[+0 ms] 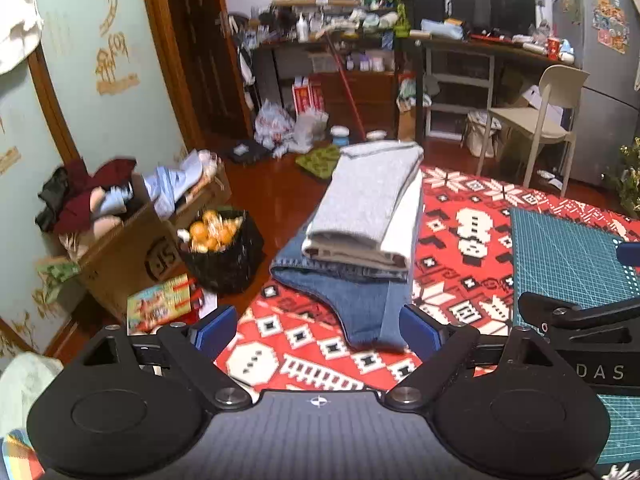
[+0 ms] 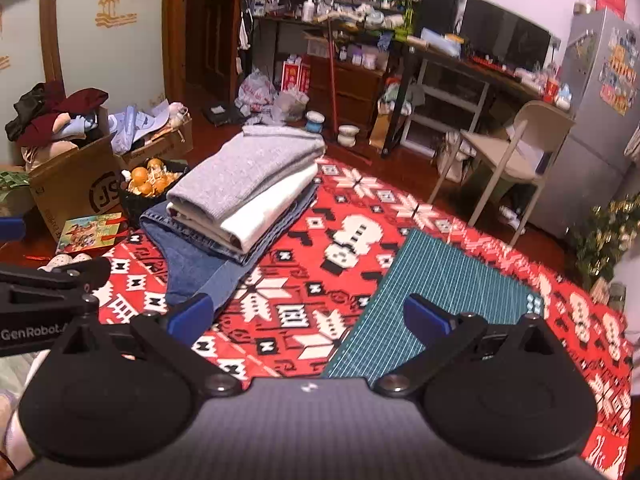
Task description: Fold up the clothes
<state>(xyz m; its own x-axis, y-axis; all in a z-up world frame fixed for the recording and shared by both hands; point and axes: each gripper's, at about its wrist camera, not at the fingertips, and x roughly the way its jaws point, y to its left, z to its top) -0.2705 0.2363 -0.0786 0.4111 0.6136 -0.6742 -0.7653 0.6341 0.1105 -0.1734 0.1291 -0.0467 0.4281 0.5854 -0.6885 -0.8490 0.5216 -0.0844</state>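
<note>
A stack of folded clothes (image 2: 244, 192) — grey garment on top, cream beneath, denim at the bottom — lay at the red blanket's (image 2: 320, 280) far left corner, one denim flap spread flat toward the near edge. Both the left gripper (image 1: 318, 326) and right gripper (image 2: 306, 316) hovered with jaws wide, holding nothing. The folding looked nearly or wholly done. Open blanket and a green cutting mat (image 2: 440, 292) lay to the right; a box of loose clothes (image 2: 68, 148) crowded the left edge.

Rug (image 2: 352, 216): red ground, white and black geometric motifs, snowflake shapes.
Cutting mat (image 2: 440, 292): teal, pale grid lines.
Stack: grey knit top (image 2: 248, 168), cream garment (image 2: 272, 210) under it, blue denim jeans (image 2: 192, 256) at bottom.
Left gripper (image 1: 318, 330), right gripper (image 2: 306, 316): black bodies, blue pads.
Chair (image 2: 516, 148): beige.
Basket (image 1: 224, 256): black; oranges (image 1: 212, 232) orange.
Wall (image 1: 80, 80): pale green, gold motifs.
</note>
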